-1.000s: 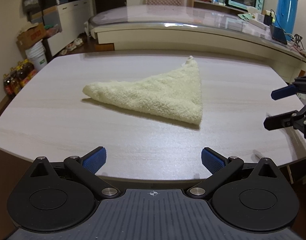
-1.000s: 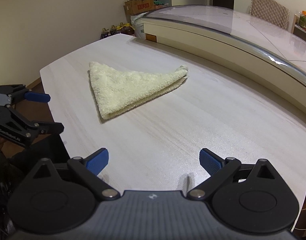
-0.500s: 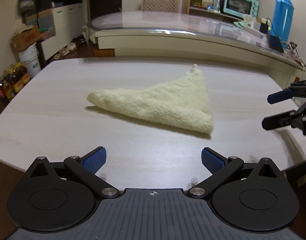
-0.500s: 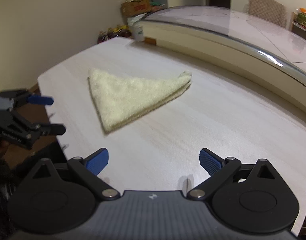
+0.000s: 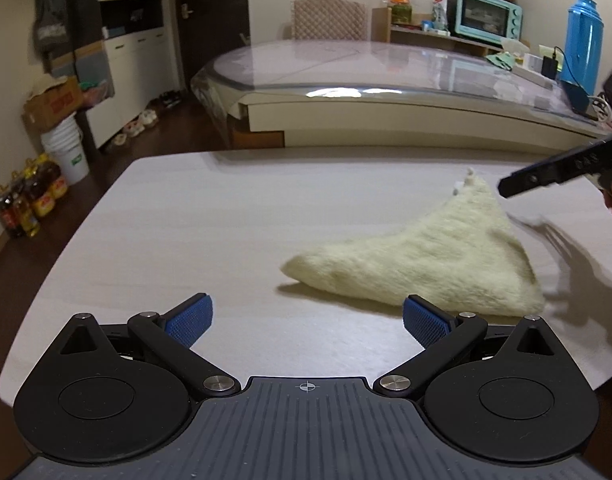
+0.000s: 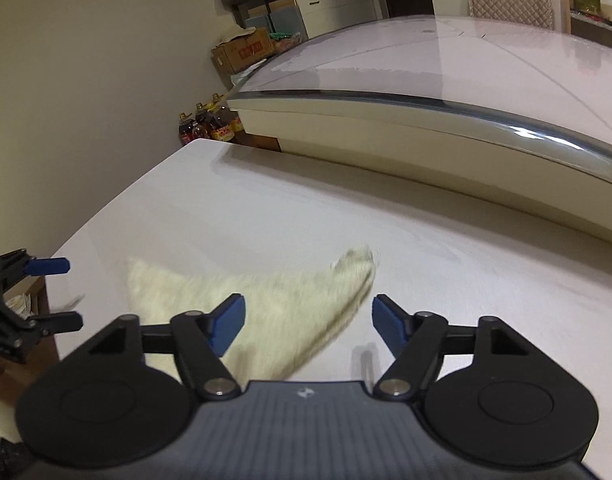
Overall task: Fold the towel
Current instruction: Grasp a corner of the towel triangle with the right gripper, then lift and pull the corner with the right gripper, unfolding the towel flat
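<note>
Towel [image 5: 430,260] lay on the pale table [image 5: 209,220] in the left wrist view, already doubled into a triangle, its long folded edge toward the near side and one tip pointing to the far right. The left gripper [image 5: 304,317] hovered low over the near edge of the table with its blue pads spread wide and nothing between them; the right pad sat just in front of the towel's near edge, apart from it. One black finger of the right gripper [image 5: 546,176] reached in from the right, above the far tip.

From the right wrist view the towel [image 6: 277,300] was blurred, so whether its layers lined up neatly was hard to say. The right gripper [image 6: 308,325] was spread too, empty, poised over the cloth with the narrow tip between its pads. The left gripper [image 6: 45,292] stood open at the far left, off the table's edge.

One diagonal fold looked done. A second fold, judging by the triangle, probably remained, and neither tool had taken hold of the cloth.
</note>
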`<state>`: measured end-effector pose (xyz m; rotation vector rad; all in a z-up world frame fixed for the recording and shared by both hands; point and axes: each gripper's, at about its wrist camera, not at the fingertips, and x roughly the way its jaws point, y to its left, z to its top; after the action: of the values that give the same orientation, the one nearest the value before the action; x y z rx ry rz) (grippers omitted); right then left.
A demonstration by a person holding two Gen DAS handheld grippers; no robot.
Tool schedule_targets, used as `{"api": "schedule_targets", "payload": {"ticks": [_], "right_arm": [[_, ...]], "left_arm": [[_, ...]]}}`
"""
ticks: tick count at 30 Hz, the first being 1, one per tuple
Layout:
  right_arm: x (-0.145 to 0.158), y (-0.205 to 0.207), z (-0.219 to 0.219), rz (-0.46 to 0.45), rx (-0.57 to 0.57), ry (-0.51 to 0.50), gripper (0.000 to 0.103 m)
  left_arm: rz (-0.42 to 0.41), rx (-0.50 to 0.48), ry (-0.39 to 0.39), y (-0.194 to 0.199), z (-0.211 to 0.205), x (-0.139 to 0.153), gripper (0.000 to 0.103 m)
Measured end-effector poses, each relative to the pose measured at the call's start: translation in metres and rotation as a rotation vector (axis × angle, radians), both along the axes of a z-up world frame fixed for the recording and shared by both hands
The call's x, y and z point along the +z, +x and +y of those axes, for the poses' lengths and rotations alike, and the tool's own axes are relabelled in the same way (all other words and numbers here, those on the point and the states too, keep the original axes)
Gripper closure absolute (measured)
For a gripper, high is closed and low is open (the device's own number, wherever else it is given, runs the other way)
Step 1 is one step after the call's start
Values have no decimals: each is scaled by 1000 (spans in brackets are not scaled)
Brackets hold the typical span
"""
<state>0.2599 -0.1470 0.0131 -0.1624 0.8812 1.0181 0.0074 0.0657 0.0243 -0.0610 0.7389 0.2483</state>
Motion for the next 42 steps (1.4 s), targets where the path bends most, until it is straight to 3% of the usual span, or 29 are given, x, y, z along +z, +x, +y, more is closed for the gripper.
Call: {"api": "schedule_targets", "payload": {"ticks": [5,8,10,12,20,23,27,28,29,31,34,38,40,42], "right_arm": [[-8,18,18,9,-8,-44,41],[-12,24,22,30,-17,-44,50],[-15,26,24,35,-27,-54,62],[-14,25,23,16,-39,-51,94],[7,3,25,-44,-6,3,95],[24,-15,24,-63,11,64,95],[50,-72,37,-71,170,149,95],[56,-104,47,-71,272,160,95],[55,-113,54,-71,307,159,95],[52,-165,72,-55,495,137,95],[38,-199,85,-31,599,93,95],[14,-212,96,30,657,38,95],[6,-212,101,12,641,7,93],[6,-210,98,16,626,13,85]], "left_arm": [[28,-1,1,11,9,-6,0],[39,1,-14,14,13,-10,0],[42,9,-25,15,16,-12,0],[46,14,-33,15,18,-14,0],[59,15,-28,9,23,-17,0],[61,6,10,2,22,-16,0],[63,31,70,-15,36,-14,0],[63,42,73,-19,41,-14,0],[63,54,74,-22,47,-14,0],[60,87,79,-29,62,-13,0],[46,111,82,-32,75,-7,0],[9,96,53,-29,81,4,0],[0,69,63,-24,77,7,0],[-4,39,74,-18,72,6,0]]}}
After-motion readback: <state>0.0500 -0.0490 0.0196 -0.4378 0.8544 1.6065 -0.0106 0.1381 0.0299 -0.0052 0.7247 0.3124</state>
